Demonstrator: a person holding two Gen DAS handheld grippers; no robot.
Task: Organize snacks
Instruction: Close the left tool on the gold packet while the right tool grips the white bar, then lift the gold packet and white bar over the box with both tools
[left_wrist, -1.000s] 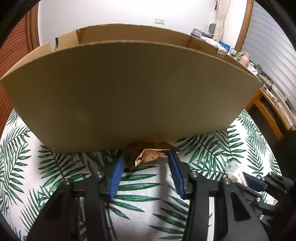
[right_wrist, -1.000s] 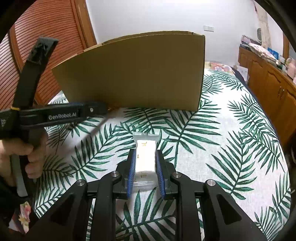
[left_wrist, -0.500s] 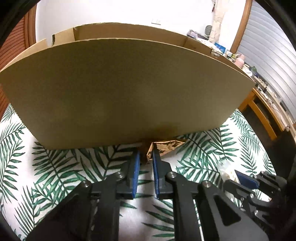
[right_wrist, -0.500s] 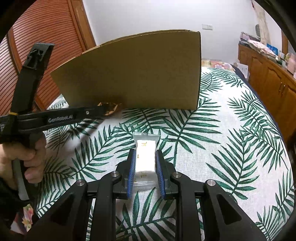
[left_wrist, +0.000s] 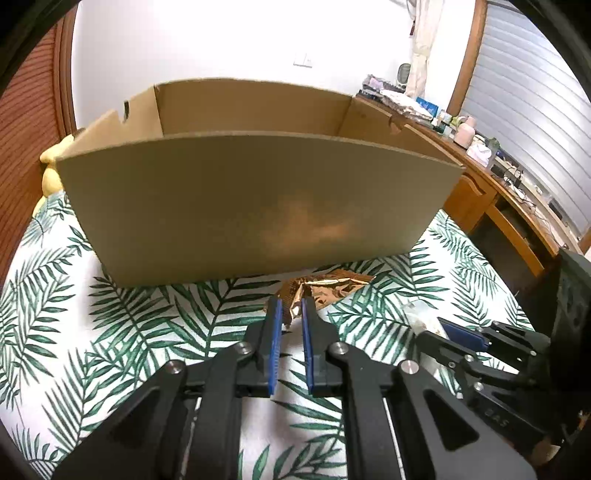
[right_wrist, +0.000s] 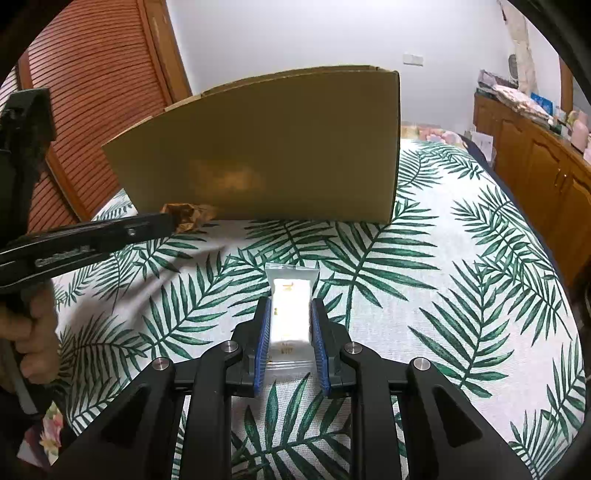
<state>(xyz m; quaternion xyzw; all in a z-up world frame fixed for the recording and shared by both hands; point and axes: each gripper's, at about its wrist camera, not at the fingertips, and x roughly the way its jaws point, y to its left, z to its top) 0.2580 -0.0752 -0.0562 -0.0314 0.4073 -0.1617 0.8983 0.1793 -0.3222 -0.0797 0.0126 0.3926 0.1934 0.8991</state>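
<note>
My left gripper is shut on a crumpled gold-brown snack wrapper and holds it above the leaf-print cloth, just in front of the open cardboard box. The wrapper also shows in the right wrist view at the tip of the left gripper, next to the box. My right gripper is shut on a white snack packet in clear wrap, low over the cloth. The right gripper shows in the left wrist view.
The leaf-print cloth covers the surface. A wooden cabinet with clutter on top runs along the right. A slatted wooden door stands at the left. A yellow object sits behind the box's left corner.
My left gripper closed on the gold-brown wrapper and lifted it, pulling back so the box's open top comes into view. My right gripper kept its hold on the white packet, barely moving.
</note>
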